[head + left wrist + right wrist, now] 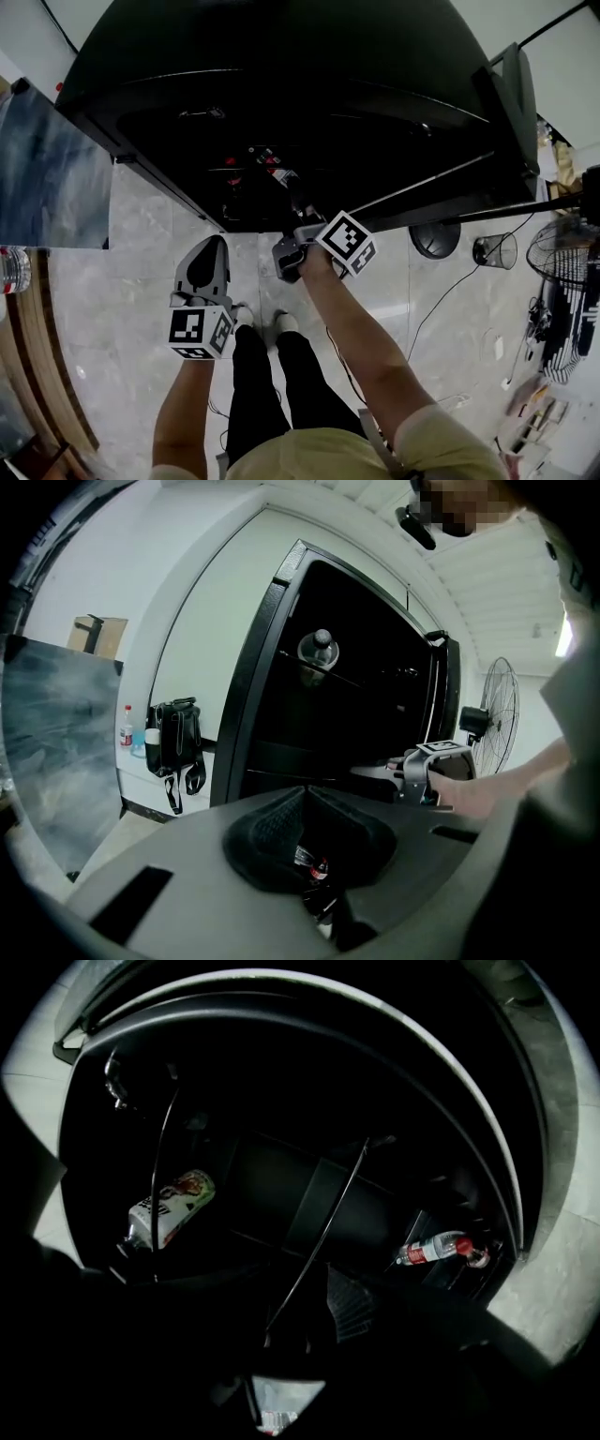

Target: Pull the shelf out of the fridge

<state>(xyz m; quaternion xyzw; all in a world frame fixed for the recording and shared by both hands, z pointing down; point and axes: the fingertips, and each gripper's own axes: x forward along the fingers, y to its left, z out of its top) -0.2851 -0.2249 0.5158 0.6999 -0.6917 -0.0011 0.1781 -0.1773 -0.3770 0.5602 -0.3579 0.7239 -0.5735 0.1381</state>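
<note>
The black fridge stands open below me, its inside very dark. My right gripper reaches in at the front edge, the marker cube just behind it. In the right gripper view a thin shelf wire runs down towards the right gripper. It is too dark to see whether the jaws hold it. One ribbed pad shows. My left gripper hangs back over the floor, shut and empty; its pads meet. The left gripper view shows the right gripper at the fridge.
Bottles lie inside: a red-labelled one, another, one higher up. The fridge door stands open on the right. A fan and a wire basket stand to the right. A black bag hangs left.
</note>
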